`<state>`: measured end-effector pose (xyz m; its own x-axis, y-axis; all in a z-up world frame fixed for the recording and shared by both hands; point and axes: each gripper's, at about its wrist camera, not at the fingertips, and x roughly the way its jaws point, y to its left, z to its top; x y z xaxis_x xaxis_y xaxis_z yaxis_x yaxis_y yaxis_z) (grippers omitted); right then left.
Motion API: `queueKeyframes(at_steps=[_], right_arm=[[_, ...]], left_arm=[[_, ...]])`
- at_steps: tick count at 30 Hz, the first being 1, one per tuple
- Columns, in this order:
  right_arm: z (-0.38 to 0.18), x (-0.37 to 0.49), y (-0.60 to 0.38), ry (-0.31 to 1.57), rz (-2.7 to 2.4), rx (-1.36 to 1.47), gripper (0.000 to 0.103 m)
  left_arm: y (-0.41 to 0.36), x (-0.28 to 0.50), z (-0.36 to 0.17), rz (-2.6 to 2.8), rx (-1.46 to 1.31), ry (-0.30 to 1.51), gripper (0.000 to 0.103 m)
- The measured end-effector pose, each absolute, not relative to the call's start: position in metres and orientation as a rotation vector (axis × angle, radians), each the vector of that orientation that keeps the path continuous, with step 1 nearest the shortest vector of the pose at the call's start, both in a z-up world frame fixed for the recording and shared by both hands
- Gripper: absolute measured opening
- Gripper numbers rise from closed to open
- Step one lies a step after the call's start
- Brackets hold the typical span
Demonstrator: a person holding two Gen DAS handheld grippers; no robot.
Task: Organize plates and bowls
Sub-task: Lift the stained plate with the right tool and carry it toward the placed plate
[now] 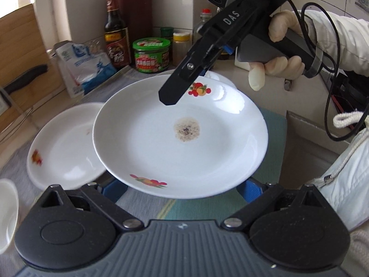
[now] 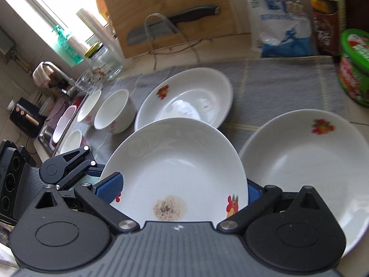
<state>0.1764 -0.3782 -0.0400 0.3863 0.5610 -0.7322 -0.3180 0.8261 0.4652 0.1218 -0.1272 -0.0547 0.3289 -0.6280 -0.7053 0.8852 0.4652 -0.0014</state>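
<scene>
Right now the stained plate (image 1: pixel 180 138) sits between my two claws, above the striped mat (image 1: pixel 198 205), with its dried brown spot facing up. On my left feed the left gripper (image 1: pixel 182 190) stands wide. Its blue pads (image 1: pixel 115 190) are spread to either side, and the plate's near rim covers their tips, so I cannot tell whether they touch its underside. The right gripper (image 1: pixel 175 92) comes in from the far side, held in a gloved hand (image 1: pixel 283 46). It is spread wide too and straddles the far rim. On my right feed one pad (image 2: pixel 110 187) lies in front of the plate's face and the other is partly hidden behind its edge. I cannot tell whether either pad presses on it. A second plate (image 1: pixel 62 145) with a fruit print lies on the mat to the left, and the stained plate overlaps its edge. A third plate (image 2: pixel 299 173) lies just beside the stained one on its other side. Several small white bowls (image 2: pixel 113 113) stand farther along the mat toward the sink. A wooden cutting board (image 2: pixel 173 7) leans at the back, and a black-handled knife (image 2: pixel 175 20) rests against it.
</scene>
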Motion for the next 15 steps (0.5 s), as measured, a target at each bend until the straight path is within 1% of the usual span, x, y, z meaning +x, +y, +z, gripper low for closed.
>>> queueKeyframes(at_steps=[15], right_arm=[[-0.053, 0.19, -0.457, 1.022, 0.499, 0.311, 0.103]], left_arm=[[-0.2, 0.154, -0.064, -1.094, 0.444, 0.724, 0.099]])
